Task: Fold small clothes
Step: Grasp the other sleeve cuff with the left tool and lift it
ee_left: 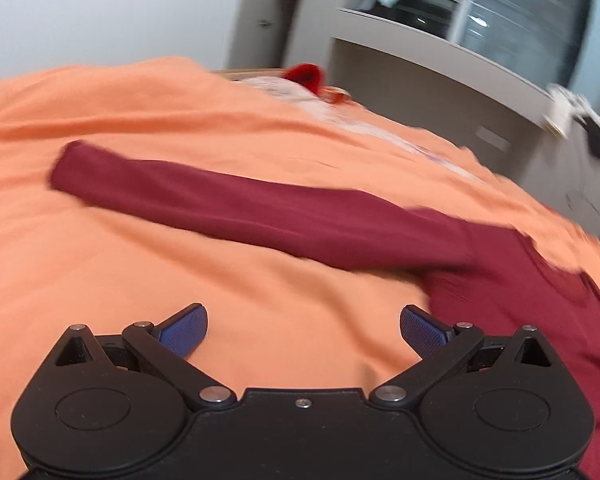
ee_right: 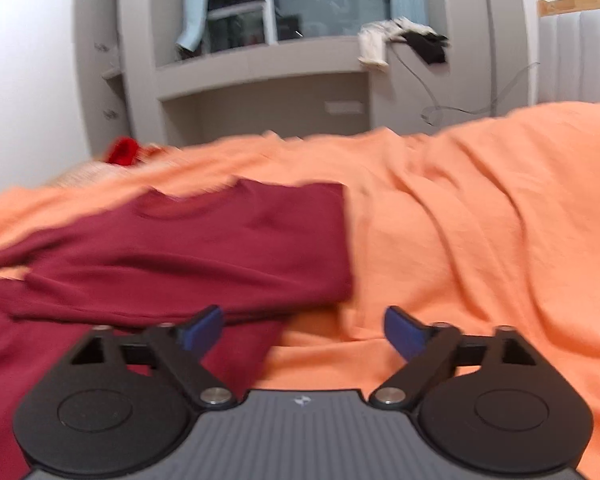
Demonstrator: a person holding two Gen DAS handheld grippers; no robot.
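Observation:
A dark red long-sleeved shirt (ee_right: 204, 248) lies flat on an orange bedsheet (ee_right: 480, 220). In the right wrist view its right side is folded in over the body, leaving a straight edge. My right gripper (ee_right: 302, 328) hovers open just in front of that edge, nothing between its blue pads. In the left wrist view the shirt's other sleeve (ee_left: 228, 204) stretches out to the left across the sheet (ee_left: 100, 272). Above bare sheet, short of that sleeve, my left gripper (ee_left: 303, 330) is open and holds nothing.
A bright red item (ee_left: 306, 76) and a pale cloth (ee_left: 300, 96) lie at the bed's far end. Beyond stands a grey shelf unit (ee_right: 260, 60) below a window, with clothes (ee_right: 400, 38) draped on its ledge. A headboard (ee_right: 580, 56) is at right.

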